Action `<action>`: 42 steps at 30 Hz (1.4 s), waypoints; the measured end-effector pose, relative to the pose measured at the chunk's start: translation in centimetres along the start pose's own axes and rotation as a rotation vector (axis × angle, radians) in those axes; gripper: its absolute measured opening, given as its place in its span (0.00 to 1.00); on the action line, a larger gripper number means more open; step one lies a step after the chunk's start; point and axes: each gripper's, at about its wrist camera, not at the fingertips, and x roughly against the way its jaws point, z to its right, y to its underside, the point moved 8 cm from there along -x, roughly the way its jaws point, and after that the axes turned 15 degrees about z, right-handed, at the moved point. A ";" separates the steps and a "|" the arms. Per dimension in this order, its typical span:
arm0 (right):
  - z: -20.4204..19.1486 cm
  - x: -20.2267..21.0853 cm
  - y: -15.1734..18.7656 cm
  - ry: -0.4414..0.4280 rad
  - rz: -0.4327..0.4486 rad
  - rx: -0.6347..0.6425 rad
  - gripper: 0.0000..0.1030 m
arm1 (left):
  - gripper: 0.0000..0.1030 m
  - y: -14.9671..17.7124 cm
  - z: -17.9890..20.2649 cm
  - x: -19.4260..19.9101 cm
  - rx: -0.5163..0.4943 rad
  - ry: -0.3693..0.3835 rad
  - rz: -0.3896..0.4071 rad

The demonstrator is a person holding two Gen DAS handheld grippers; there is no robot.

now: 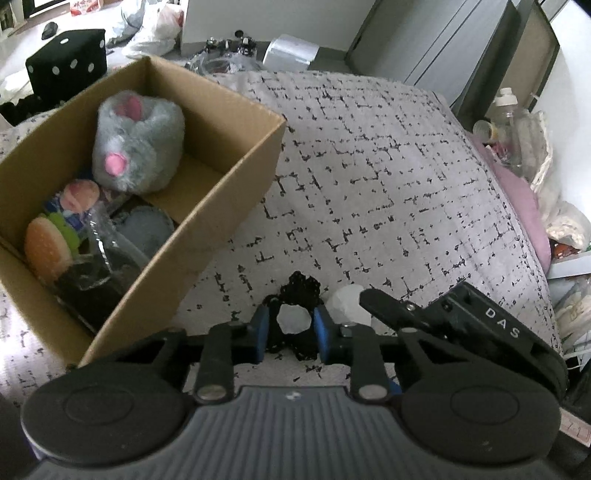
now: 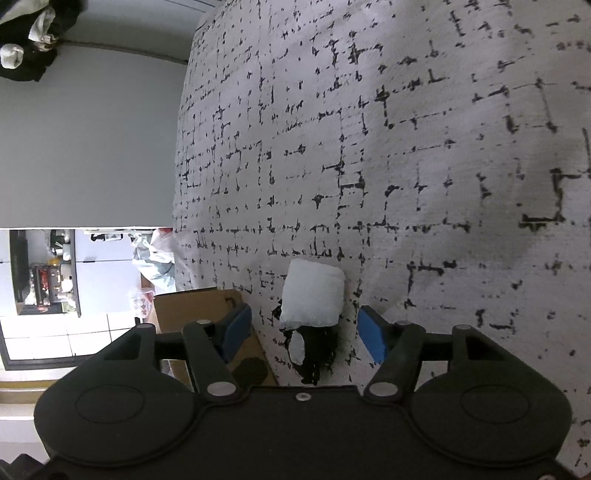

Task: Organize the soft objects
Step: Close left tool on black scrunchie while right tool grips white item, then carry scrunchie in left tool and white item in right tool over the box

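A black lacy pouch point(image 1: 295, 295) with a white soft wad point(image 1: 293, 320) in it lies on the patterned bed cover point(image 1: 369, 166). My left gripper point(image 1: 290, 328) is shut on the pouch. My right gripper point(image 2: 302, 328) is open, its blue pads either side of the white wad point(image 2: 312, 293) and the black pouch point(image 2: 314, 354); its finger point(image 1: 384, 306) shows in the left wrist view beside the wad. A cardboard box point(image 1: 236, 173) to the left holds a grey plush slipper point(image 1: 138, 144), a burger toy point(image 1: 46, 247) and other soft things.
A black dice cube point(image 1: 66, 59), plastic bags point(image 1: 155, 29) and clutter lie beyond the box. Bottles and bags point(image 1: 517, 129) crowd the bed's right side. The box corner point(image 2: 207, 306) shows left of my right gripper. The bed edge meets a grey wall point(image 2: 92, 147).
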 end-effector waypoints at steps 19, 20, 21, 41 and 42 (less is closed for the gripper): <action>0.6 -0.8 -1.4 0.071 0.050 0.058 0.38 | 0.36 1.7 0.1 -3.9 -0.066 -0.032 -0.096; 0.8 -0.6 -1.7 0.075 0.059 0.048 0.38 | 0.42 1.7 0.2 -4.0 -0.067 -0.029 -0.097; 0.9 -0.4 -1.9 0.080 0.068 0.039 0.38 | 0.45 1.9 0.2 -4.1 -0.070 -0.028 -0.099; 0.3 3.0 -1.9 0.073 0.149 0.081 0.38 | 0.34 0.8 1.4 -2.9 -0.096 0.003 -0.027; 0.2 3.2 -1.8 0.069 0.150 0.086 0.38 | 0.34 0.5 1.4 -2.4 -0.104 0.007 -0.013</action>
